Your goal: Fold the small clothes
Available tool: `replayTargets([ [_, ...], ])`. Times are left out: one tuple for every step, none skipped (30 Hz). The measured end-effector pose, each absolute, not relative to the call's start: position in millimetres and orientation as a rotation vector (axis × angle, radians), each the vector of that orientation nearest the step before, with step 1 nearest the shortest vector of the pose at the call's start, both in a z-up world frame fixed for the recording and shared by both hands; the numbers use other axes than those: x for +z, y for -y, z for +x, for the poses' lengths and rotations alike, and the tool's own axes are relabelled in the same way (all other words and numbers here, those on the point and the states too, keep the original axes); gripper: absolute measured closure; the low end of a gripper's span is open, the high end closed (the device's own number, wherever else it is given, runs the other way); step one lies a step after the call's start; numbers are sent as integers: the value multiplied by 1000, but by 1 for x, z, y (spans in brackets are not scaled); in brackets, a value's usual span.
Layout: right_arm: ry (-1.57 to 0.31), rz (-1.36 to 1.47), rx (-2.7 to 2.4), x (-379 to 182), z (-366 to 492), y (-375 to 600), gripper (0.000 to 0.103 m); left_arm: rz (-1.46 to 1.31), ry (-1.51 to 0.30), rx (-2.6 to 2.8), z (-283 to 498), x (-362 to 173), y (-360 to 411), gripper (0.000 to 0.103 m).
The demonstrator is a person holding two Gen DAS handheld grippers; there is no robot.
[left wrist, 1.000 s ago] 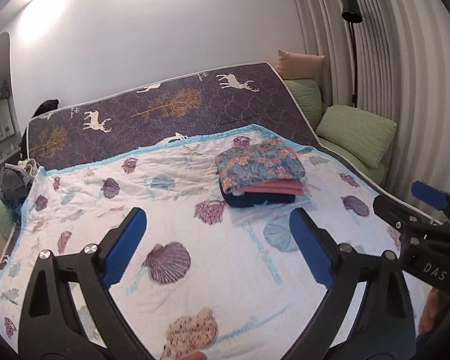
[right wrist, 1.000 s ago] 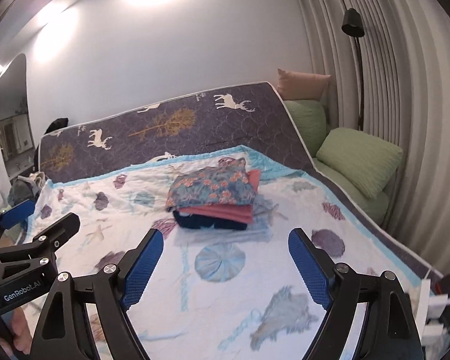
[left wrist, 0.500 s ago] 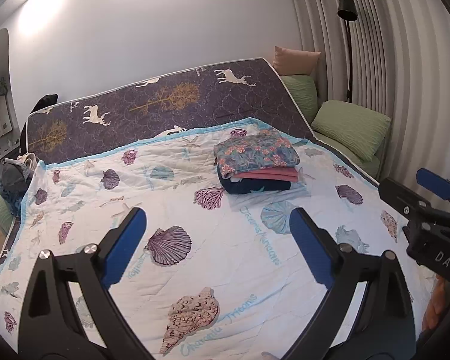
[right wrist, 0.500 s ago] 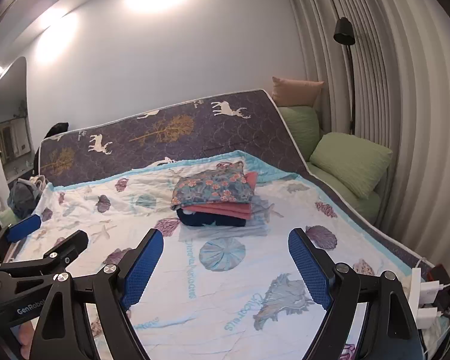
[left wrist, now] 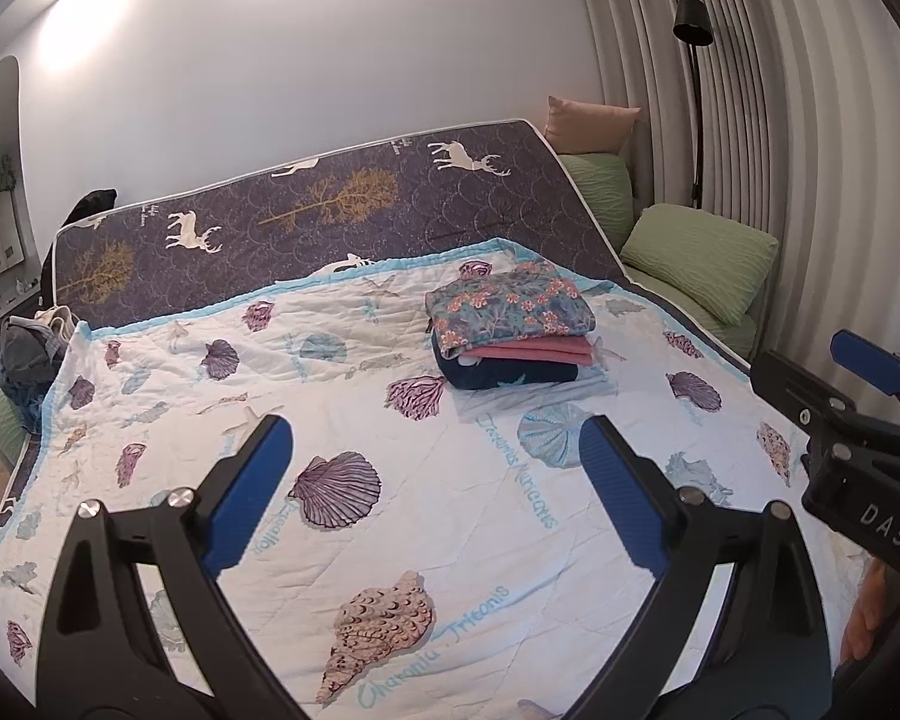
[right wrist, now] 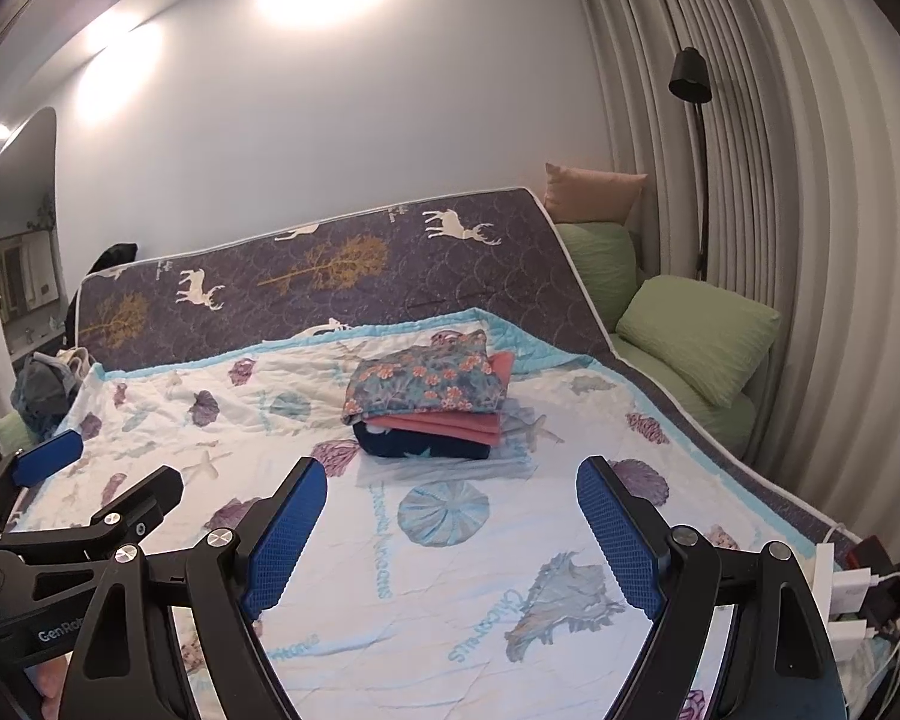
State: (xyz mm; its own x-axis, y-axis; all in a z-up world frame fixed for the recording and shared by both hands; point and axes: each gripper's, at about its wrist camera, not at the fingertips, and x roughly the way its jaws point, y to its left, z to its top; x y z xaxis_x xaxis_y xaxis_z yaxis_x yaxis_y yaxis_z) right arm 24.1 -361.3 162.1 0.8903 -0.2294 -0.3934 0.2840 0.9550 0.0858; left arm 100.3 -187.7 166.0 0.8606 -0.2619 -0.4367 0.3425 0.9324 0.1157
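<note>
The bed (left wrist: 450, 540) filled both views, spread with a white shell-print quilt (left wrist: 510, 564) under a pale wall. Nearest the cameras, the left gripper (left wrist: 435, 468) and the right gripper (right wrist: 450, 516) hung above the quilt's near part, each with its blue fingers (left wrist: 249, 486) spread wide and nothing between them. Farther on, in the middle of the quilt toward the head of the bed, the stack (left wrist: 510, 324) of folded clothes sat well apart from both grippers: a floral piece on top, a pink one under it, a dark blue one at the bottom, on what looked like a thin pale sheet. Beyond it leaned a dark deer-print mattress (left wrist: 330, 210), with green pillows (left wrist: 696, 258) and a black lamp (left wrist: 693, 18) by the curtain. The stack looked finished, so the step in hand was probably to fetch the next piece. To do that well, both grippers should keep their fingers open, swing clear of the stack, and take one garment by its edge, laying it flat on the bare quilt in front. The left view showed best the heap (left wrist: 24, 354) of unfolded clothes at the bed's far left edge, and a bit of hand at lower right. The right view alone showed a white power strip (right wrist: 840, 594) with plugs at the bed's right edge.
</note>
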Motion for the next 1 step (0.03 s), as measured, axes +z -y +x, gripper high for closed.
replayTargets([
  [-390,138,-270,162,24,361,16,193,-428,-321,100,166,188,7],
])
